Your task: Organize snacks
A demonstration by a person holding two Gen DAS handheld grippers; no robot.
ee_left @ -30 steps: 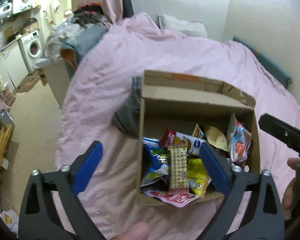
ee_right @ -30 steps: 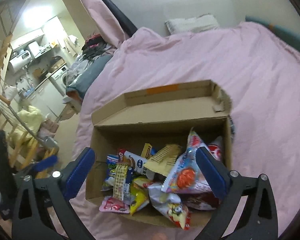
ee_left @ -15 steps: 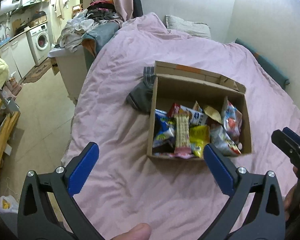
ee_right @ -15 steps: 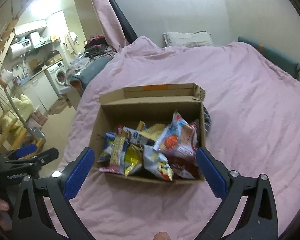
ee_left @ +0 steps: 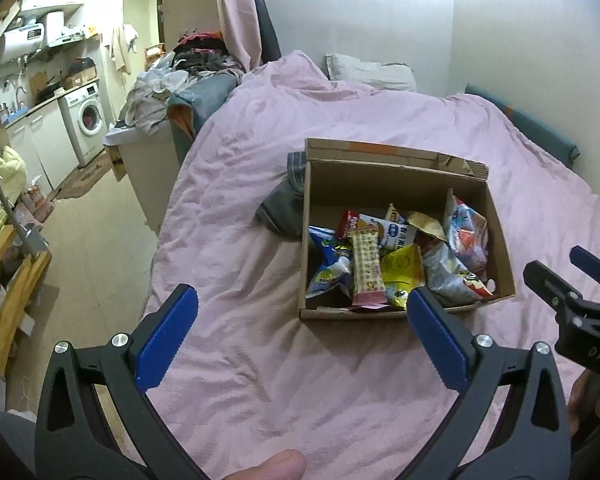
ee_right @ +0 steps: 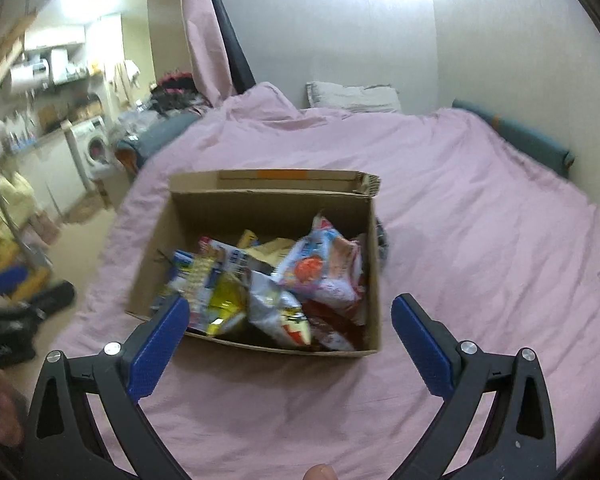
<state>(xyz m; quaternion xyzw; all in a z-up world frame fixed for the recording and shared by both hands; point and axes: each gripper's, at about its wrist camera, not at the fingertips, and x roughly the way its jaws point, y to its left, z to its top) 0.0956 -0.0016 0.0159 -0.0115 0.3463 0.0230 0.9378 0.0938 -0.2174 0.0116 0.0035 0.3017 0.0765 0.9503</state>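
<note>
Left wrist view: my left hand-held gripper (ee_left: 302, 316) spread wide, nothing between its blue pads. Cardboard box (ee_left: 396, 188) sits on the pink bed (ee_left: 240, 320) at about 1 o'clock, flaps up, packed with snack packets (ee_left: 396, 256); a pink checked bar (ee_left: 366, 268) lies on top. Grey cloth (ee_left: 284, 208) touches the box's 9 o'clock side. Right wrist view, blurred: my right hand-held gripper (ee_right: 290, 330) equally wide, empty, box dead ahead at 12 o'clock.

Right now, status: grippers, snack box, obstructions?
Both hand-held grippers open, empty: left, right. Cardboard box on bed, full of snacks. Grey cloth against box side; approach clear.
</note>
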